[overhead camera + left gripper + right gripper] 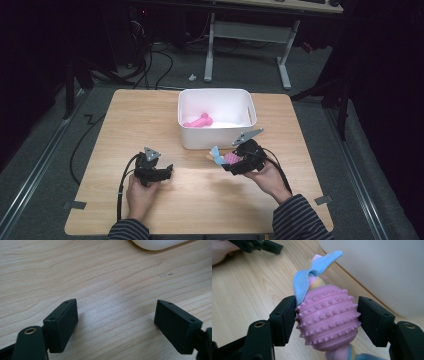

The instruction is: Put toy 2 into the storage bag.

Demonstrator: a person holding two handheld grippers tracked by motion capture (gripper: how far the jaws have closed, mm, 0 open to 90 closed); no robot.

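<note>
A pink knobbly rubber ball toy (327, 315) with blue, pink and yellow fabric strips (310, 275) knotted through it sits between the jaws of my right gripper (327, 320), which is shut on it. From above, that gripper (231, 162) holds the toy (227, 158) just above the table, close to the front wall of the white bin (215, 140). A pink toy (199, 121) lies inside the bin. My left gripper (167, 172) rests low on the table at the left, its jaws wide open over bare wood (115, 315).
The wooden table (150, 115) has free room left of the bin and along its front. The bin's rounded corner (155, 243) lies ahead of the left gripper. Beyond the table are floor cables and a desk frame (247, 30).
</note>
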